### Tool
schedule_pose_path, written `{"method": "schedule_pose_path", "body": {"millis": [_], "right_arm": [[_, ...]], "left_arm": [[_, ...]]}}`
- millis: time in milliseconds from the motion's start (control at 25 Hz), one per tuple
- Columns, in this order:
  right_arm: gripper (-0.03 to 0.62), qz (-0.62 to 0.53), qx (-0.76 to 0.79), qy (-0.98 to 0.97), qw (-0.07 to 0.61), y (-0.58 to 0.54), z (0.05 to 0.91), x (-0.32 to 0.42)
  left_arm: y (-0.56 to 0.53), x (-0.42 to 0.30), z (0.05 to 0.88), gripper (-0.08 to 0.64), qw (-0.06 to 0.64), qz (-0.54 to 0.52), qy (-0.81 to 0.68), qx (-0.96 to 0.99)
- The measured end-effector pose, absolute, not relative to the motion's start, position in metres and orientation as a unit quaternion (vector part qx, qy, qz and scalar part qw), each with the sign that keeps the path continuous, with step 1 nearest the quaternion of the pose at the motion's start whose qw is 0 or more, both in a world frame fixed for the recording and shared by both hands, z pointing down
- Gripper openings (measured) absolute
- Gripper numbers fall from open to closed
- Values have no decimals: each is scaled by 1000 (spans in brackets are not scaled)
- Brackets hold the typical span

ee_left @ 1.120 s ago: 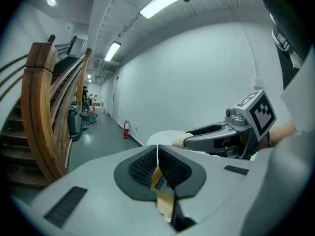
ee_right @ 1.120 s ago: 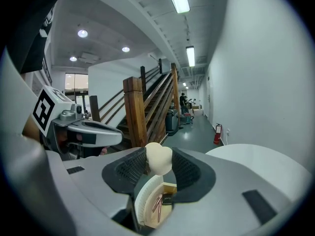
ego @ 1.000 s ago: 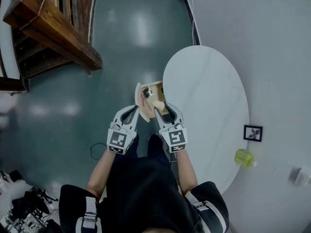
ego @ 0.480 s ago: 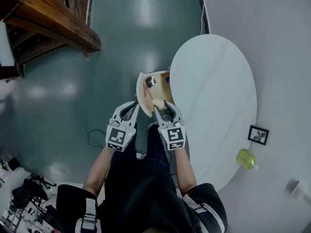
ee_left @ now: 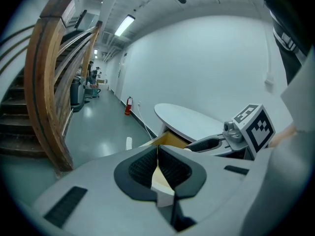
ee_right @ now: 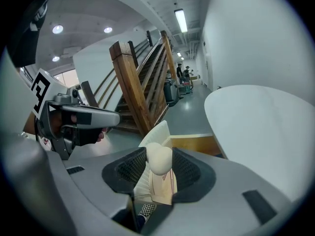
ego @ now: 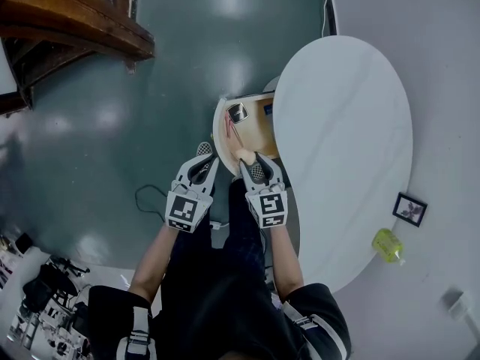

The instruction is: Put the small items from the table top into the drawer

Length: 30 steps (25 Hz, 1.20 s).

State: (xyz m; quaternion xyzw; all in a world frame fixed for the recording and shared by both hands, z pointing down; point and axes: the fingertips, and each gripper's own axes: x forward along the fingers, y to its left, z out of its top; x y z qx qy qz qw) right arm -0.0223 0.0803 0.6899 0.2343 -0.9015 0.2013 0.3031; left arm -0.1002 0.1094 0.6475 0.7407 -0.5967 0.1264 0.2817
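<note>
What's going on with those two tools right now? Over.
Right tool shut on cream rounded item. Left tool shut, empty. Drawer open just ahead, nothing in the way.

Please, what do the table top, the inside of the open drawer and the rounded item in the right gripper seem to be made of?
Table top: white and smooth with a faint grey line, perhaps stone or marble-look laminate.
Drawer inside: matt yellow-brown, probably wood or plywood.
Rounded item in the right gripper: cream, matt, without shine; maybe foam or soft plastic, I cannot tell.
</note>
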Motion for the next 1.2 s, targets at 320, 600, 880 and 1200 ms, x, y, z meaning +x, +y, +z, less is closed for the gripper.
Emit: {"method": "schedule_pose_path", "body": {"millis": [320,600,880,1200], "right_arm": [[186,205,229,-898,316,76,724,-30],[186,199,226,-892,336,57,747,-45],[186,201,222,-881,366,41,789,-68],[186,214,217,-867,395,24,832,-87]], "left_arm": [[107,-103,672,23,296,126,-591,740],[105,-113,666,23,302,118,-603,729],[109,-132,667,25,303,122,-616,717],[110,-140,671,25,314,118,-629,701]]}}
